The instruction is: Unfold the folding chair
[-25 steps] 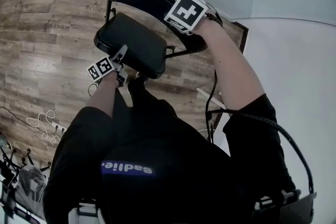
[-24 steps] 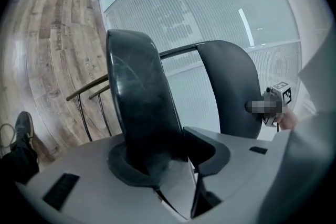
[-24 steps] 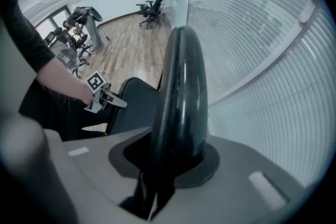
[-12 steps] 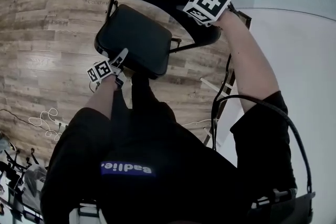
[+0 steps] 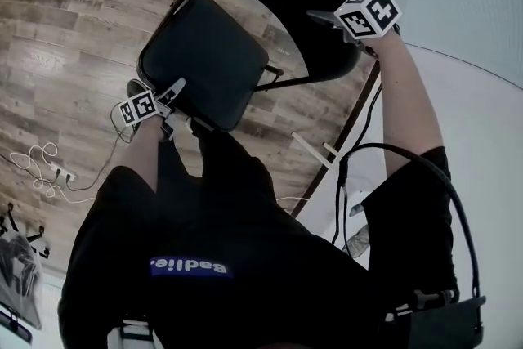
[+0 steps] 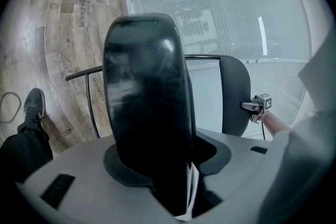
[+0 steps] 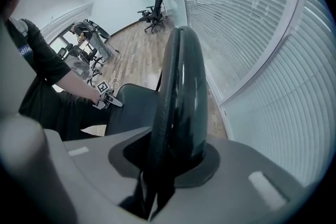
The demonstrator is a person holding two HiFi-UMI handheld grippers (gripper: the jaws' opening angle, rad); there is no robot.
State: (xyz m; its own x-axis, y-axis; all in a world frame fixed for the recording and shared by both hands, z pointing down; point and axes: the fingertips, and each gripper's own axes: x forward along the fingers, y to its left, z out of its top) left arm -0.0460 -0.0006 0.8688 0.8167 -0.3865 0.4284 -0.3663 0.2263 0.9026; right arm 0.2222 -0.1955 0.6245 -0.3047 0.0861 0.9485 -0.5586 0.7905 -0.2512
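Black and padded, the folding chair (image 5: 204,57) is over the wood-plank floor (image 5: 65,29) in front of the person; whether its legs touch down is unclear. The left gripper (image 5: 173,87) clamps the near edge of the seat (image 6: 147,102). The right gripper (image 5: 320,15) is closed on the backrest (image 7: 181,97) top.

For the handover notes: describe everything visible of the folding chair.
The folding chair is black: a padded, glossy seat, a curved backrest and a thin dark tube frame, metal by its look. It is partly open, the seat swung out from the backrest, over the wood-plank floor. The left tool is clamped on the seat's near edge, the right tool on the backrest's top edge.
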